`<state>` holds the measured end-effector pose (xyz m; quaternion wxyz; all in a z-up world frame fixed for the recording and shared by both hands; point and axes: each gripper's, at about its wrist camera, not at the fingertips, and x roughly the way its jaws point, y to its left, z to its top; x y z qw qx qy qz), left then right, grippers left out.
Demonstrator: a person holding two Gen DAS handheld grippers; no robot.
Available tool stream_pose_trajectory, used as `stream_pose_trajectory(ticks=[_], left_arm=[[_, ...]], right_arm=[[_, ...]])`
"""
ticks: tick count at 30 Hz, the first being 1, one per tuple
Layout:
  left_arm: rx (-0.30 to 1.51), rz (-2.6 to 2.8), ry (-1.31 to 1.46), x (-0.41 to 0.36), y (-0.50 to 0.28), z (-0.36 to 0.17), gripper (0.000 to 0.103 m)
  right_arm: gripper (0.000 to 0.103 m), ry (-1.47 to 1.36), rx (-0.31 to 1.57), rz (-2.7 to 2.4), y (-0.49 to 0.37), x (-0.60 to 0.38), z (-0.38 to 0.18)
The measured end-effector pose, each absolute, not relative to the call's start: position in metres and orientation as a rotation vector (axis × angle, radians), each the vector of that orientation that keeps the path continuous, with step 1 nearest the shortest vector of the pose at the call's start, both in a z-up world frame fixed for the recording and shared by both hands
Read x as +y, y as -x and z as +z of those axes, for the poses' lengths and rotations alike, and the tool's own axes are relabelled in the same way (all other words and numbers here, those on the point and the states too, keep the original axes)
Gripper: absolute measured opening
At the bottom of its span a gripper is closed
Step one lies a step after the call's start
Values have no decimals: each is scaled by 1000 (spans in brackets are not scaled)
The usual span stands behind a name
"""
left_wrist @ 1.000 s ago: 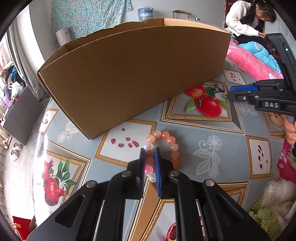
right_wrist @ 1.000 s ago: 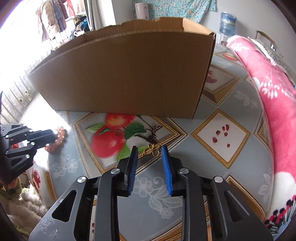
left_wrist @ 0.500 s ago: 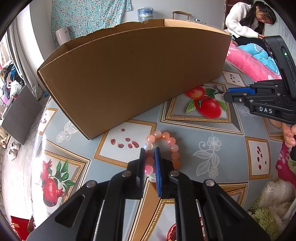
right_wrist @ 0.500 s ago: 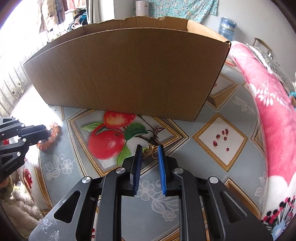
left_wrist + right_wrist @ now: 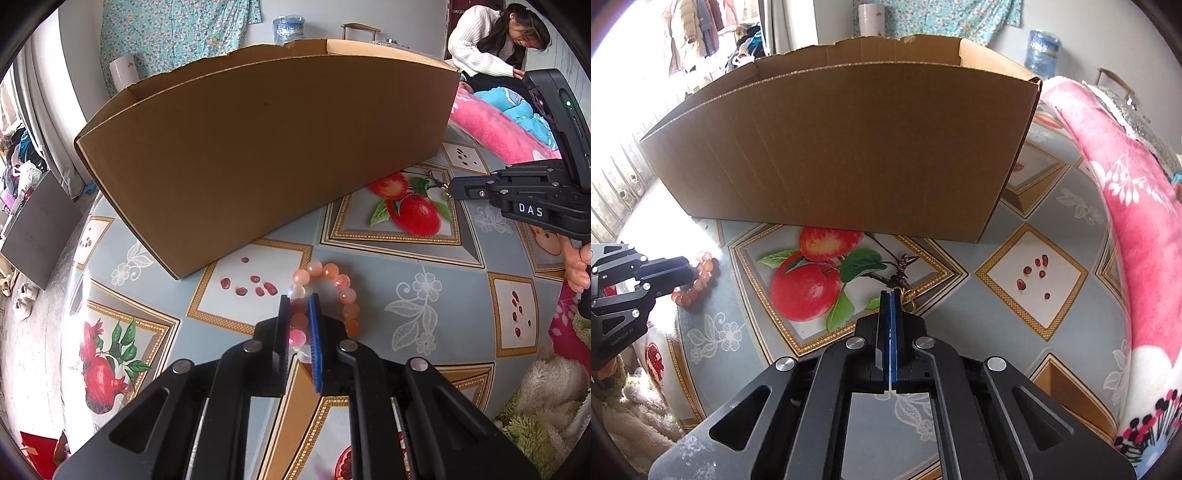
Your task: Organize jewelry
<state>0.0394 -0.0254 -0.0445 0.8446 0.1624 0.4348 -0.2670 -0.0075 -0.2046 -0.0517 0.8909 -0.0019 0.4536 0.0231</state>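
A bracelet of pink and orange beads point(image 5: 341, 282) lies on the fruit-print tablecloth point(image 5: 424, 266). My left gripper point(image 5: 299, 301) is shut on its near side, with beads showing between the pads. The right wrist view has the same bracelet point(image 5: 703, 273) at the left gripper point(image 5: 683, 275). A small gold jewelry piece point(image 5: 907, 295) lies by the printed apple stem. My right gripper point(image 5: 888, 293) is closing its jaws fully on it; the pads meet and gold loops stick out beside the tip. The right gripper point(image 5: 452, 188) also shows from the side.
A large open cardboard box point(image 5: 258, 147) point(image 5: 831, 155) stands just behind both pieces. A pink blanket point(image 5: 1126, 206) lines the table's right side. A person in a white top point(image 5: 487, 44) sits far back. A hand point(image 5: 576, 266) holds the right gripper's handle.
The right gripper's jaws went from apart to pressed together at the gold piece, edging slightly forward. The left gripper and the bracelet stayed still.
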Motion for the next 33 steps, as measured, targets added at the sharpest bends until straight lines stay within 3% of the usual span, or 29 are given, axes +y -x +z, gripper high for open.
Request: stream_pose_trajectory(ticks=[6,7,8,9,13,18,20,23,31,32,33], left_arm=[[920,-568,-342,-22,-38,-43,9],[920,-567,-343,-22,-38,-43,9],[920,-566,-344,-23,-38,-43,9],[920,-566,-344,-23,-38,-43,9],[920,-567,-345,-23,-38,-43,9],[922,-569,-344,-23,-38,-43,9],[921,-568,-343,-23,-38,-43,9],[921,-569,-341,-23,-39,-43,9],[920,-570,-343,-23,-39,-43,9],[920,-569,-343,-23,-39,-43,9],[920,-569,-343,-23,-39,-43,9]], right_arm=[[2,-14,941,62,8,-207,-44],[9,-13,935,60,8,-206,-42],[25,-12,934,57,8,-206,-40],[30,-8,929,50,6,-207,-37],[34,4,927,35,-2,-207,-34],[30,26,944,32,-12,-206,-38],[18,23,946,39,-13,-206,-36],[9,18,945,42,-13,-208,-37],[8,-2,930,43,-7,-211,-42],[0,-6,927,45,-7,-211,-43],[0,-7,925,45,-6,-212,-43]])
